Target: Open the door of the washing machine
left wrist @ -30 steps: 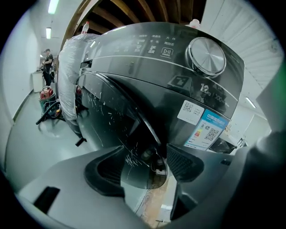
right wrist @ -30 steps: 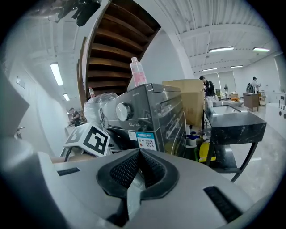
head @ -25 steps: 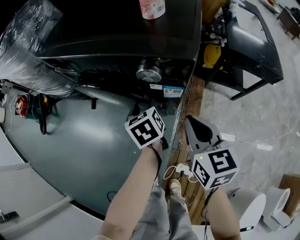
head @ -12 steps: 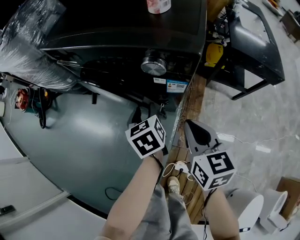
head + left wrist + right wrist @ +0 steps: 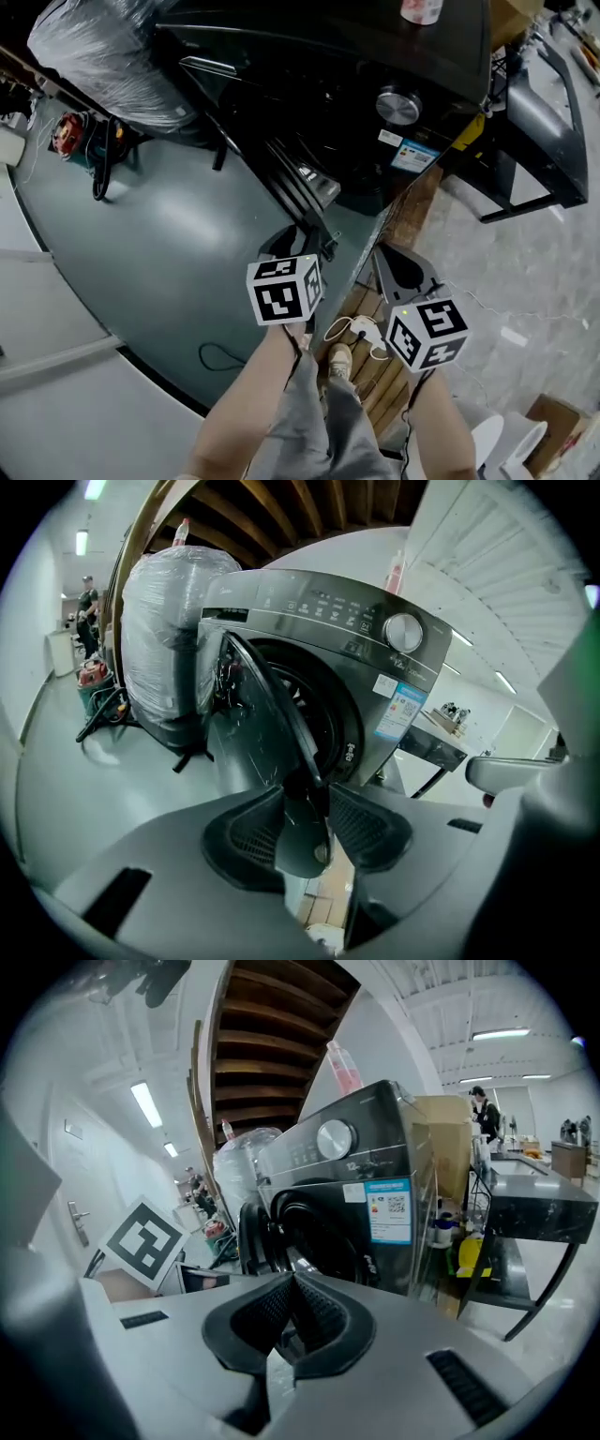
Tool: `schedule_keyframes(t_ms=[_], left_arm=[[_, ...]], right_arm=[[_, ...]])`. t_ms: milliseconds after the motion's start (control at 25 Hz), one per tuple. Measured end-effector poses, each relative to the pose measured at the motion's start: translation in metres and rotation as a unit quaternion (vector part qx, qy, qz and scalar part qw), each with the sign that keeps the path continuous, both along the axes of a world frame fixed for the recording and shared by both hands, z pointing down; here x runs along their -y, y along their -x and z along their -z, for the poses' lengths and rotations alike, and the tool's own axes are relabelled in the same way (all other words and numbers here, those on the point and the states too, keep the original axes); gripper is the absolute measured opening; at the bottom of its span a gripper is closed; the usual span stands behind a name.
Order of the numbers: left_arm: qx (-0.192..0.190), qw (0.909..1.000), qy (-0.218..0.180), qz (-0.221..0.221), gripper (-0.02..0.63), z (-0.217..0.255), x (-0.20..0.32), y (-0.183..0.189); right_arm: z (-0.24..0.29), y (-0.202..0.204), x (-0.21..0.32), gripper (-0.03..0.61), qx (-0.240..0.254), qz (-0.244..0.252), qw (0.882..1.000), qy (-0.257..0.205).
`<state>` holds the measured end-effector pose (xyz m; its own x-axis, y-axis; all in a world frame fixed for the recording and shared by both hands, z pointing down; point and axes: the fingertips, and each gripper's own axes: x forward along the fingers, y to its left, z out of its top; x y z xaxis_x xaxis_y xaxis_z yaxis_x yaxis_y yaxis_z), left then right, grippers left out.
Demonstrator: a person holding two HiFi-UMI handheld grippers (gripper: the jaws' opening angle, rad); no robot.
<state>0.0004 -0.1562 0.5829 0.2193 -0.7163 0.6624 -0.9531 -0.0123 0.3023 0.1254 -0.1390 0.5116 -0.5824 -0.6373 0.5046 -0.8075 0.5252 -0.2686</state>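
Between the jaws of the left gripper [image 5: 305, 797] the free edge of the door [image 5: 251, 726] is found, pinched by the ribbed black pads; the jaws have just been closing onto it. The grip is judged to be taken at this edge because it lies farthest from the hinge, so that the least pull is needed to swing the panel. The door is seen standing partly open, directly ahead of and above this gripper, angled away from the washer [image 5: 370, 682]. The washer's round opening [image 5: 319, 705] is exposed just beyond the jaws. The task is judged well advanced, though the door is not yet swung wide.

The right gripper [image 5: 284, 1285] is held to the right of the left one, clear of the door, with its pads pressed together and nothing between them. It is judged to be kept back so that the swing is not obstructed.

The door is noted as a dark, glossy, curved panel with a thick rounded rim, hard and smooth, so slipping in the pads is a possible risk. The washer casing is boxy, with a dark grey sheen. A round bright knob [image 5: 404, 632] and a blue-and-white label [image 5: 401, 705] are carried on its front. Beyond the left gripper, to its left, a bulky bundle [image 5: 169, 639] wrapped in clear crinkled film is set on the smooth grey floor [image 5: 66, 761].
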Motion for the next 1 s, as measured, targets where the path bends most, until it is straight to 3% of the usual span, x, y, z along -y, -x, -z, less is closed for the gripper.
schedule_keyframes(t_ms=[160, 320, 760, 1000], left_arm=[[0.012, 0.9994, 0.012, -0.031, 0.147, -0.005, -0.035, 0.034], [0.032, 0.9986, 0.030, -0.029, 0.118, -0.007, -0.067, 0.076], [0.082, 0.9941, 0.037, -0.061, 0.089, -0.019, -0.118, 0.206], [0.092, 0.9947, 0.036, -0.029, 0.075, -0.023, -0.127, 0.283]], right_arm=[[-0.006, 0.029, -0.015, 0.028, 0.027, 0.014, 0.999, 0.023], [-0.006, 0.067, -0.031, 0.028, 0.052, 0.041, 0.997, 0.041], [-0.008, 0.164, -0.047, 0.028, -0.017, 0.136, 0.991, -0.005], [-0.015, 0.213, -0.041, 0.028, -0.020, 0.164, 0.986, 0.000]])
